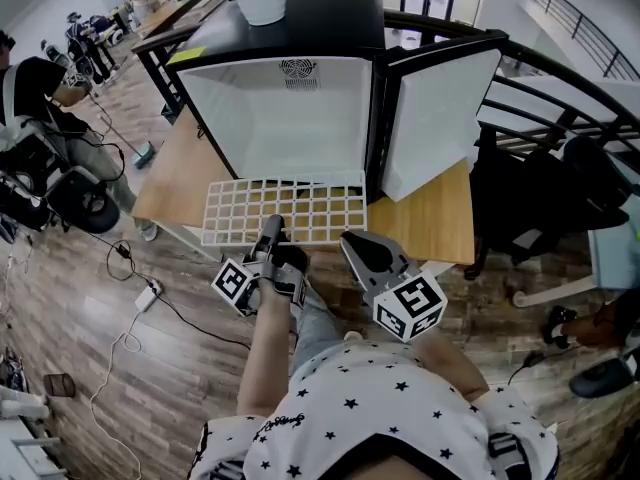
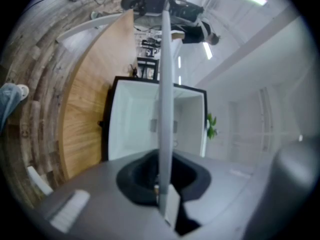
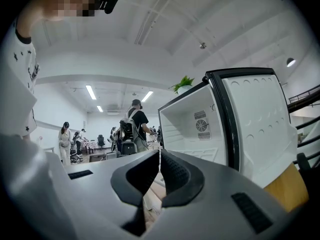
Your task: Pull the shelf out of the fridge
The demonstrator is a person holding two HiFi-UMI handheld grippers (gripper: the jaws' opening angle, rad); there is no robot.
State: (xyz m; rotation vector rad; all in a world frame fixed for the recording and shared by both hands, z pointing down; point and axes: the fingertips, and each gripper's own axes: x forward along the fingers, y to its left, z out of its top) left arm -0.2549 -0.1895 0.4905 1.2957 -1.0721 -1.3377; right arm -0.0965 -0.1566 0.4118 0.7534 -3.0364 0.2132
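A small black fridge (image 1: 290, 108) with a white interior stands on a wooden table (image 1: 430, 218), its door (image 1: 440, 118) swung open to the right and a potted plant (image 1: 262, 3) on top. The white wire shelf (image 1: 290, 211) lies flat in front of the open fridge, almost wholly outside it, with its far edge at the mouth of the cabinet and its near edge past the table's front. The left gripper (image 1: 272, 230) has its jaws clamped on the near edge of the shelf, which its own view shows edge-on between the pads. The right gripper (image 1: 352, 243) hangs just beside it, near the shelf's right corner, with its jaw tips pressed together and nothing between them.
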